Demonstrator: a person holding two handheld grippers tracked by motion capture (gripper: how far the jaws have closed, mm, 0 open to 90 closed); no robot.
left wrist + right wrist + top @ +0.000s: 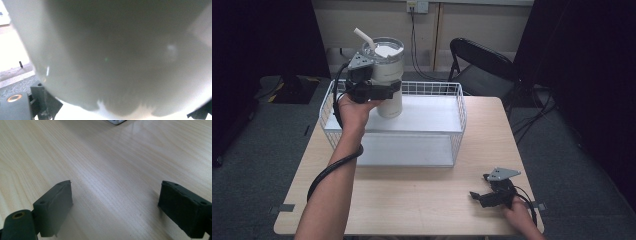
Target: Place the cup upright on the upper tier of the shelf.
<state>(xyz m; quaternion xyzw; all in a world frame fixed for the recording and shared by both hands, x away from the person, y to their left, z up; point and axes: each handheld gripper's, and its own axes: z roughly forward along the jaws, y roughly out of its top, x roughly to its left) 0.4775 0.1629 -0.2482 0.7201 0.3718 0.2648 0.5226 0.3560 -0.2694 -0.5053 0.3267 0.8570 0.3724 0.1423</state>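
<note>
Left tongs (384,92) clamped on white tumbler (388,75), held upright over wire basket (460,117), base near its floor | right tongs (115,207) wide apart, idle on table (422,195) | done: tumbler gripped, at basket | left: likely setting down, releasing, 1 step

Pale wood-grain table (422,200), smooth w/ a soft sheen, likely laminate. On it, a white wire basket (459,107), thin coated metal mesh, w/ a flat matt light-grey floor. Over the basket's far left corner, a tumbler (388,75): smooth cream body, semi-gloss, clear plastic lid and a matt white straw (363,37). Left gripper (382,92) on the tumbler and right gripper (479,196) near the table's front right edge: matt black plastic; pads (56,207) dull, slightly rough, rubbery. Grey plates on top look like matt metal.
</note>
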